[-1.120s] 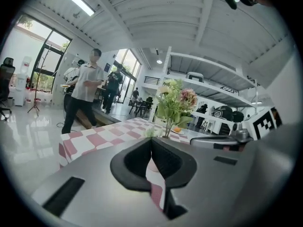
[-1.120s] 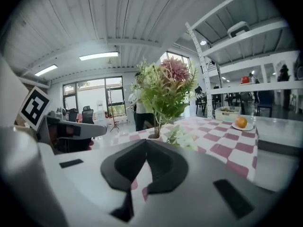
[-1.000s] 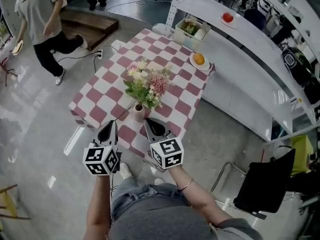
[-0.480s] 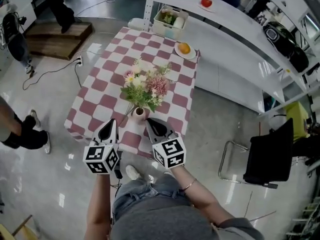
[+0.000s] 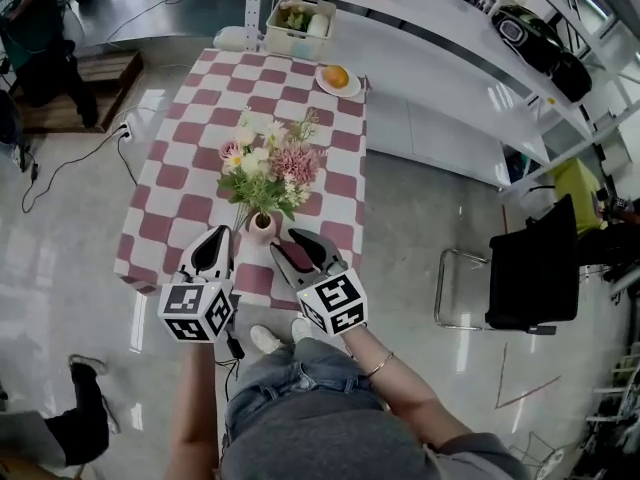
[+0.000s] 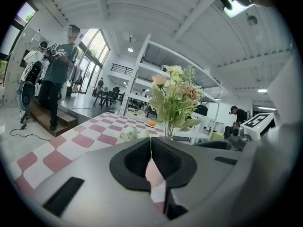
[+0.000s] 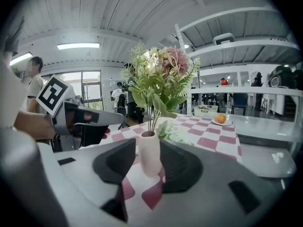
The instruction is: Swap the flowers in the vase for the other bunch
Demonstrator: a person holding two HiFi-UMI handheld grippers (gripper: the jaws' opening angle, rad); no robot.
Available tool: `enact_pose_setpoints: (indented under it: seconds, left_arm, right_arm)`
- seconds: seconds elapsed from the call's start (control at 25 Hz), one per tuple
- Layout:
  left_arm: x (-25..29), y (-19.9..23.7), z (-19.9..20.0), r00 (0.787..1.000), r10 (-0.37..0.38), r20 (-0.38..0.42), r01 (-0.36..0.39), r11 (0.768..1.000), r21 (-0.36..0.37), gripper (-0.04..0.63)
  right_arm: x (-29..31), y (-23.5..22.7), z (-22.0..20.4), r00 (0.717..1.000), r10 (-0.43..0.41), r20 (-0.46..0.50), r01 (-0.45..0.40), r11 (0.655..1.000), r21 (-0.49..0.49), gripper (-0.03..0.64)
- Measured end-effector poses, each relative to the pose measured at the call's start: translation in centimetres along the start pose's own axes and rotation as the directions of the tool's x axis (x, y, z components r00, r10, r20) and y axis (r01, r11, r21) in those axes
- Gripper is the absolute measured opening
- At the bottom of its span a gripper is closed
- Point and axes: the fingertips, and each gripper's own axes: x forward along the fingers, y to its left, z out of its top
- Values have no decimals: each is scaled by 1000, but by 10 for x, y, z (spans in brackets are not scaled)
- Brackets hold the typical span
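The right gripper (image 5: 284, 240) has just been spreading its jaws, a small pink vase (image 7: 149, 154) of pink-and-cream flowers (image 5: 265, 163) untouched between them. The left gripper (image 5: 219, 234) is pressed together, empty.

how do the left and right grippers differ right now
Left gripper: jaws together, nothing between them. Right gripper: jaws apart, having just been opening, with the pink vase lined up in the gap but not pressed. In the head view the left gripper sits left of the vase, the right gripper to its right. Both hold nothing.
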Motion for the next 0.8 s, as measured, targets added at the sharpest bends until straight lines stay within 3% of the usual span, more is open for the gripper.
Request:
enact_pose_setpoints:
  seconds: [0.16,0.28,0.48,0.8]
  left_arm:
    - [7,-7,0,999,-29,-23,30,999,19,20]
    - [13,-13,-1,997,-56,-46,57,998,28,21]
    - [26,-23,-1,989,-105,-104,110,993,36,147]
    - [55,-41,-3,967,-175,-185,183,983,30,231]
  right_arm:
    - [8,6,-4,999,27,-24,-28,999,-40,231]
    - [18,8,-7,998,45,-41,-48,997,-66,259]
    - [36,6,-10,997,50,-66,-54,996,-69,268]
    - [53,-2,-15,995,60,-84,-65,996,-57,268]
